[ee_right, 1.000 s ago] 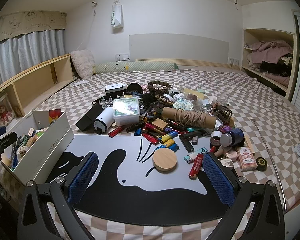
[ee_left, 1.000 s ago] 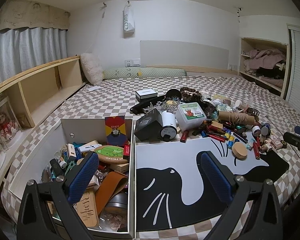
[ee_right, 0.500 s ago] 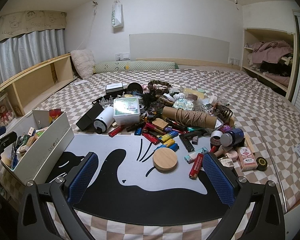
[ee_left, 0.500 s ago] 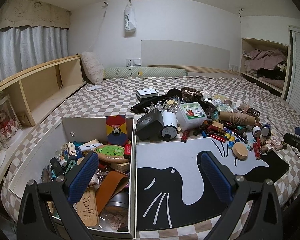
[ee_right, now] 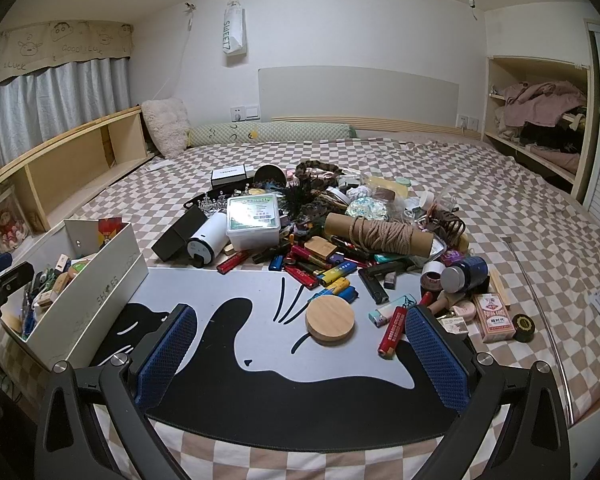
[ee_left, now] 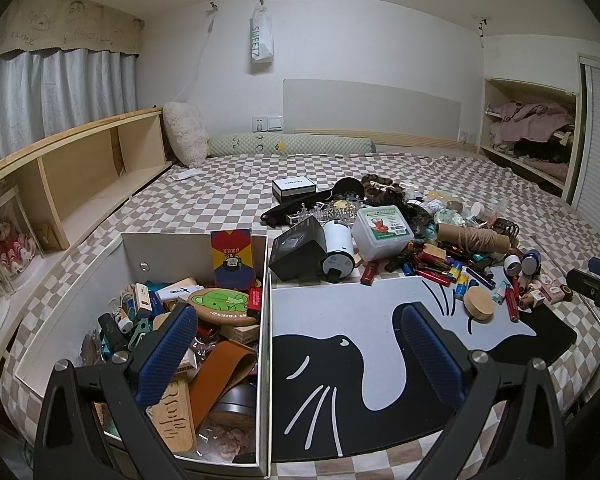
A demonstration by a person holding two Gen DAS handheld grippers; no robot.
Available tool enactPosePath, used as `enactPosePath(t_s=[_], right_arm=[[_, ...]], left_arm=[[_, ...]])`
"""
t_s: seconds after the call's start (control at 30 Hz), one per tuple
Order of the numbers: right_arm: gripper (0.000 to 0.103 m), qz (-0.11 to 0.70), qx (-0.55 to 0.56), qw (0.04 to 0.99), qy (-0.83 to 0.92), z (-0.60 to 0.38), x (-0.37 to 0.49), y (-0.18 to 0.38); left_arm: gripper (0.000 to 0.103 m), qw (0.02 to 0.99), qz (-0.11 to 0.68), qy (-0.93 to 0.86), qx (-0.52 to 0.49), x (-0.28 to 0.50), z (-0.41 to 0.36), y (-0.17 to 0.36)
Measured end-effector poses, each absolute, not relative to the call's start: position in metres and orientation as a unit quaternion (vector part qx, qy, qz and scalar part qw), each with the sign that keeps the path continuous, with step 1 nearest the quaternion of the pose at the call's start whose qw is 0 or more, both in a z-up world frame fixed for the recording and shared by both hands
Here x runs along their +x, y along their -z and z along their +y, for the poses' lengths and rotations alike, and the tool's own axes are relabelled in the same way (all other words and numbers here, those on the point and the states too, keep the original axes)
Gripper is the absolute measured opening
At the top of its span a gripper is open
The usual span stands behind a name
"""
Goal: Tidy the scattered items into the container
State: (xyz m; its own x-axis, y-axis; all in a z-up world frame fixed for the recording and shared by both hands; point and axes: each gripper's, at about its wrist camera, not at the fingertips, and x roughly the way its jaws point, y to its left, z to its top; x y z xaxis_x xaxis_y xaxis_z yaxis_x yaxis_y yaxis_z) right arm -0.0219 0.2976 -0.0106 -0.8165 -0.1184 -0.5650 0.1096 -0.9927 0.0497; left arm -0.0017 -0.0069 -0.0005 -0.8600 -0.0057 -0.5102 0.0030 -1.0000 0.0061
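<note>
Wooden and round, the lid point(ee_right: 331, 319) lies flat on the cat mat point(ee_right: 228, 344), just ahead of the right gripper point(ee_right: 300, 356), whose jaws stand apart and empty. That gripper is likely nearer; the left gripper point(ee_left: 296, 356), also apart, hovers by the white box point(ee_left: 265, 320) to the lid's left.

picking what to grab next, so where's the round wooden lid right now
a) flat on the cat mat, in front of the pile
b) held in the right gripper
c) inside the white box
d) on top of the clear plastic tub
a: the round wooden lid lies flat on the cat mat, apart from the open right gripper and well clear of the white box.
</note>
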Motion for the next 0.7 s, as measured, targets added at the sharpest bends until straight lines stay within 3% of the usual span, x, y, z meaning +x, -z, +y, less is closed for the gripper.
enactPosePath(t_s=[0.7], right_arm=[[0.103, -0.005, 0.3, 0.061, 0.952, 0.2962, -0.0217, 0.011]], left_arm=[[0.103, 0.005, -0.006, 0.964, 0.266, -0.0034, -0.0056, 0.0014]])
